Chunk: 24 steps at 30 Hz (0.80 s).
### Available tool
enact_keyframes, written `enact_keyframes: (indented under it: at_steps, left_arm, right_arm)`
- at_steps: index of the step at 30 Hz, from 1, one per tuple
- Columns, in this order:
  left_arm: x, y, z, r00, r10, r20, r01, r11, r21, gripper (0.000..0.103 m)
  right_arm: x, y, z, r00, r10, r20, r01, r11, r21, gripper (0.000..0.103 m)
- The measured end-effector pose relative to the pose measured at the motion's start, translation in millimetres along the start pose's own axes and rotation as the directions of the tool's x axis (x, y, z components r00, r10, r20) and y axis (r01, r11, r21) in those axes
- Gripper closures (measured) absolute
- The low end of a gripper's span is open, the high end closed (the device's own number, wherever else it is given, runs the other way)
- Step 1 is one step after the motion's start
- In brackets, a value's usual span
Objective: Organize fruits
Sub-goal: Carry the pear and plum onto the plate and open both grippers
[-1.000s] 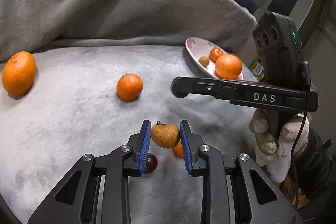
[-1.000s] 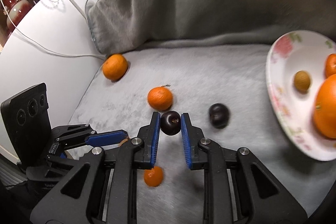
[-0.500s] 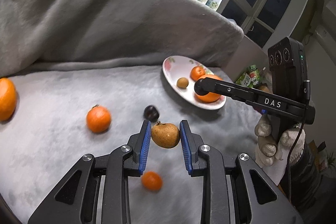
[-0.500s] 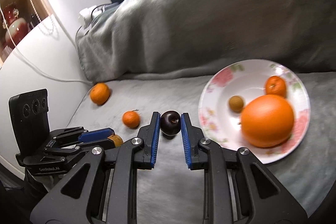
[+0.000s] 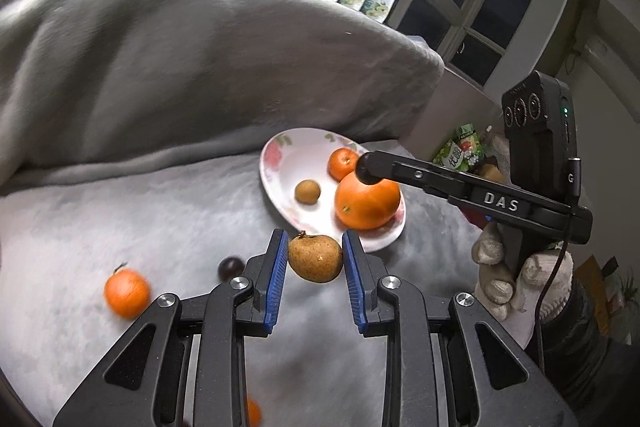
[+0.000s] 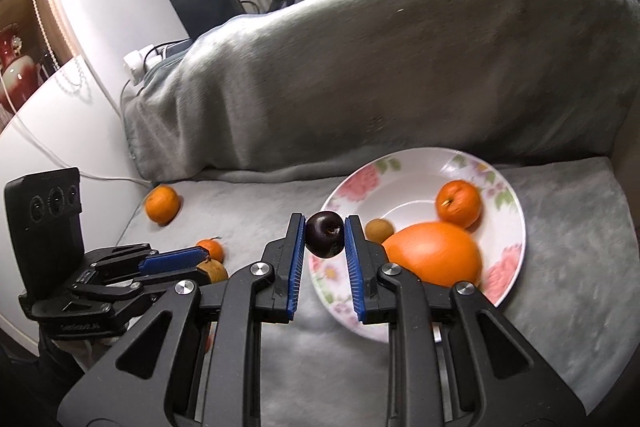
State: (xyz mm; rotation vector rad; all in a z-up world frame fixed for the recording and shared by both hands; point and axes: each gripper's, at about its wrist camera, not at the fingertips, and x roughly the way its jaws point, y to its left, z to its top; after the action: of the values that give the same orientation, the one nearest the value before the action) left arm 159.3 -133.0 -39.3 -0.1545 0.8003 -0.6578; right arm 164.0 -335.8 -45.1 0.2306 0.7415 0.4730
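Note:
My left gripper (image 5: pixel 315 254) is shut on a brown pear-like fruit (image 5: pixel 315 259), held above the grey blanket just short of the floral plate (image 5: pixel 280 155). My right gripper (image 6: pixel 325 234) is shut on a dark plum (image 6: pixel 325 234), held over the near left rim of the plate (image 6: pixel 516 227). The plate holds a big orange (image 6: pixel 432 253), a small tangerine (image 6: pixel 458 203) and a small brown fruit (image 6: pixel 378 230). A second dark plum (image 5: pixel 229 267) and a tangerine (image 5: pixel 127 291) lie on the blanket. The left gripper also shows in the right wrist view (image 6: pixel 188 265).
A large grey blanket-covered cushion (image 6: pixel 400 75) rises behind the plate. Another tangerine (image 6: pixel 162 203) lies by the cushion's left corner, and one (image 6: pixel 211 250) nearer. A small orange fruit (image 5: pixel 253 411) sits under my left gripper. A white wall and cables are at left.
Both grippers have moved toward the plate with their fruits still held. The plate now appears larger and closer in both views.

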Motion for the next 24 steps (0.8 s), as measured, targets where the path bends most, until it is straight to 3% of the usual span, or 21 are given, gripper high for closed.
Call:
enact_keyframes:
  at_steps: [12, 24]
  left_arm:
    - [40, -17, 17, 0.999, 0.007, -0.033, -0.006, 0.999, 0.051, 0.077]
    - [61, -45, 13, 0.994, 0.105, -0.013, -0.101, 0.979, 0.178, 0.077]
  right_arm:
    - [13, -30, 22, 0.998, -0.057, 0.014, 0.057, 0.998, 0.007, 0.082]
    - [33, -47, 36, 0.996, -0.093, -0.007, 0.093, 0.996, 0.006, 0.082]
